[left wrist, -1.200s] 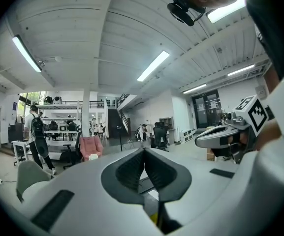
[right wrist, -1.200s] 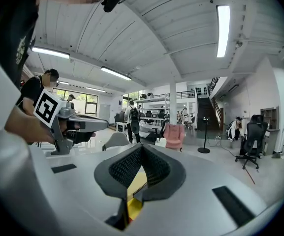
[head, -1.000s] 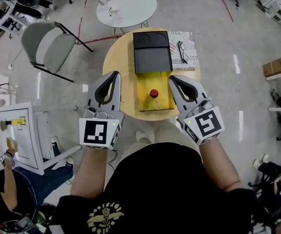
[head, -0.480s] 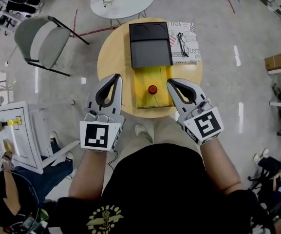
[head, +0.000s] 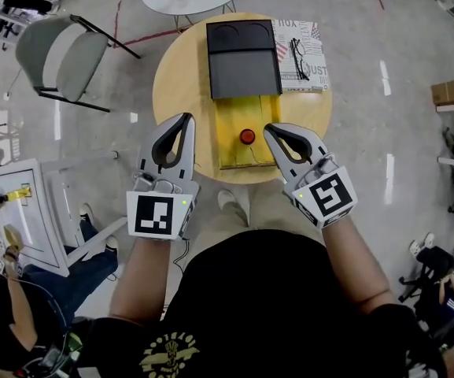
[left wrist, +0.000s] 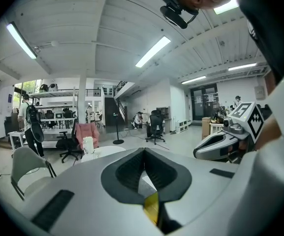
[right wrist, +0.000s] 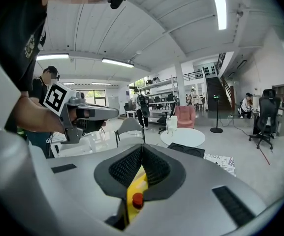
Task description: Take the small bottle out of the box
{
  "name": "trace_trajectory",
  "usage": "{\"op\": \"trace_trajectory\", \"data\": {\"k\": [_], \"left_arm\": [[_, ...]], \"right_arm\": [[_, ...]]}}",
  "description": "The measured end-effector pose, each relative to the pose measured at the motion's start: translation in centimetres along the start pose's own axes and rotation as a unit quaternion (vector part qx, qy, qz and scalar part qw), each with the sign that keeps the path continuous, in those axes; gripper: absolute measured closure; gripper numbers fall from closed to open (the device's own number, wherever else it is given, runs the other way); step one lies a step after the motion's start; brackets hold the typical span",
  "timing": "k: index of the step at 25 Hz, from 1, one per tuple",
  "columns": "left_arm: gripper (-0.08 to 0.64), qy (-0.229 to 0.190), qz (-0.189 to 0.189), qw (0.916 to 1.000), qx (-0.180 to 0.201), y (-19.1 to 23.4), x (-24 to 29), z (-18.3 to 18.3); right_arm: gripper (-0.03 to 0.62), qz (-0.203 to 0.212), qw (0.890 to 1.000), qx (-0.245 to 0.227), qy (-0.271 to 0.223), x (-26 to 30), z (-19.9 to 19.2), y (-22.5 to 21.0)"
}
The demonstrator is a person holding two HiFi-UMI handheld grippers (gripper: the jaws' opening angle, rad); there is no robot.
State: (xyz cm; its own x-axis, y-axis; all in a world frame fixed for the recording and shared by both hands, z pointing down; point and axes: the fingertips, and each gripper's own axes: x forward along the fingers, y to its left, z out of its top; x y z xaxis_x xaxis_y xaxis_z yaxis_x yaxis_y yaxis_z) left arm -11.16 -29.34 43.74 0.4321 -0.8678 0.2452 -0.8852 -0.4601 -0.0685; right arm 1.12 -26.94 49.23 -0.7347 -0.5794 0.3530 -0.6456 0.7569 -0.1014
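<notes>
The round wooden desk (head: 181,77) carries an open box (head: 230,152), its black lid folded back and its yellow inside facing up, with a printed booklet (head: 309,34) beside the lid. The left hand-held gripper (head: 186,119) and the right hand-held gripper (head: 270,129) flank the box's near end, both clenched on nothing. The small bottle (head: 247,136), showing its red cap, sits inside the yellow part between them.

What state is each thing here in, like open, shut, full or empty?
Box: open, black lid flipped back flat.
Small bottle: inside the box, red cap on.
Left gripper: shut, empty.
Right gripper: shut, empty.
Book: closed, glasses lying on it.
Chair: unfolded, unoccupied.
</notes>
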Motion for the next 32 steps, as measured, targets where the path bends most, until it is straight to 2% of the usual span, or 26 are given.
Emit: {"op": "trace_trajectory", "data": {"k": [8, 22, 32], "left_arm": [[0.545, 0.004, -0.003, 0.9997, -0.025, -0.1, 1.0, -1.9], [0.545, 0.019, -0.001, 0.9991, -0.039, 0.6, 2.1, -4.8], [0.545, 0.035, -0.005, 0.9982, -0.048, 0.6, 2.4, -7.8]], "right_arm": [[0.549, 0.016, 1.000, -0.014, 0.017, 1.7, -2.0, 0.3], [0.481, 0.047, 0.997, 0.002, 0.058, 5.0, -6.5, 0.6], [0.423, 0.045, 0.994, 0.014, 0.096, 6.5, -10.8, 0.9]]}}
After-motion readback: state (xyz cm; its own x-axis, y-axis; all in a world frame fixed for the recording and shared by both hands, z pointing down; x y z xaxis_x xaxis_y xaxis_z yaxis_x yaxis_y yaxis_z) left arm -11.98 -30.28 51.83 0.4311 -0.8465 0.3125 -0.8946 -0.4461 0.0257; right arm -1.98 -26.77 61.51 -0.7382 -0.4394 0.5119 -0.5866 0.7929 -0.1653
